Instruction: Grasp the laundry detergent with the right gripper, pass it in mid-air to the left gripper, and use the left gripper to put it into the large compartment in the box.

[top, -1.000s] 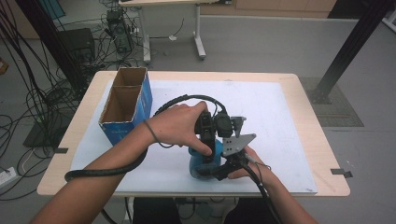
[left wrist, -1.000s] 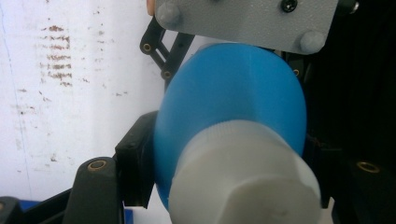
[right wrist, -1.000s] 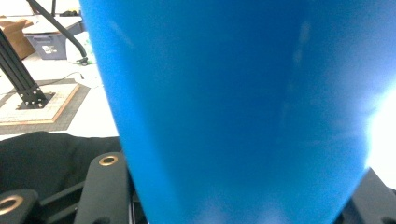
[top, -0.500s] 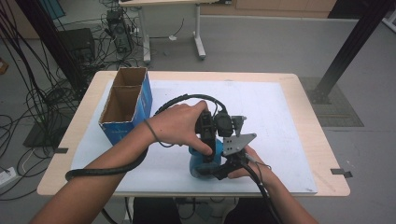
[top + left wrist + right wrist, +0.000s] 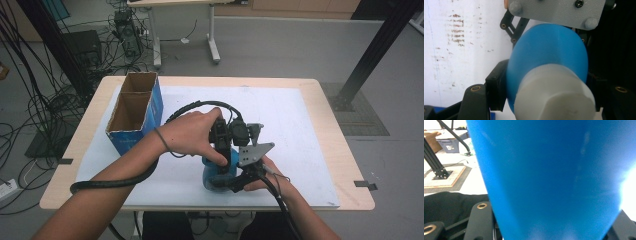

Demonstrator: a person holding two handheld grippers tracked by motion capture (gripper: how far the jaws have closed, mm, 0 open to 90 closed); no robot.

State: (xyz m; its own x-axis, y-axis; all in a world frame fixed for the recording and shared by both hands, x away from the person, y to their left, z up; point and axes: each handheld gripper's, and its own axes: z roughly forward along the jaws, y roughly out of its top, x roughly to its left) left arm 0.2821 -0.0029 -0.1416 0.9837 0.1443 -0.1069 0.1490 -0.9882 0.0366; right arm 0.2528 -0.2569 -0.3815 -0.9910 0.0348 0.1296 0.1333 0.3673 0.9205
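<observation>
A blue bottle (image 5: 212,176) with a white cap stands near the front edge of the white mat. My left gripper (image 5: 223,150) points down from above and is shut on the white cap (image 5: 554,96), with the blue bottle body (image 5: 549,50) beneath it. My right gripper (image 5: 236,183) comes in from the front right, its grey plate (image 5: 254,153) on top, and is shut on the bottle's body. In the right gripper view the blue bottle (image 5: 554,177) sits tight between the black jaws. A hand wraps each gripper.
An open blue cardboard box (image 5: 135,111) with two compartments stands at the left of the white mat (image 5: 300,125). A thick black cable (image 5: 110,183) trails from the left gripper across the forearm. The wooden table edge (image 5: 350,200) runs along the front.
</observation>
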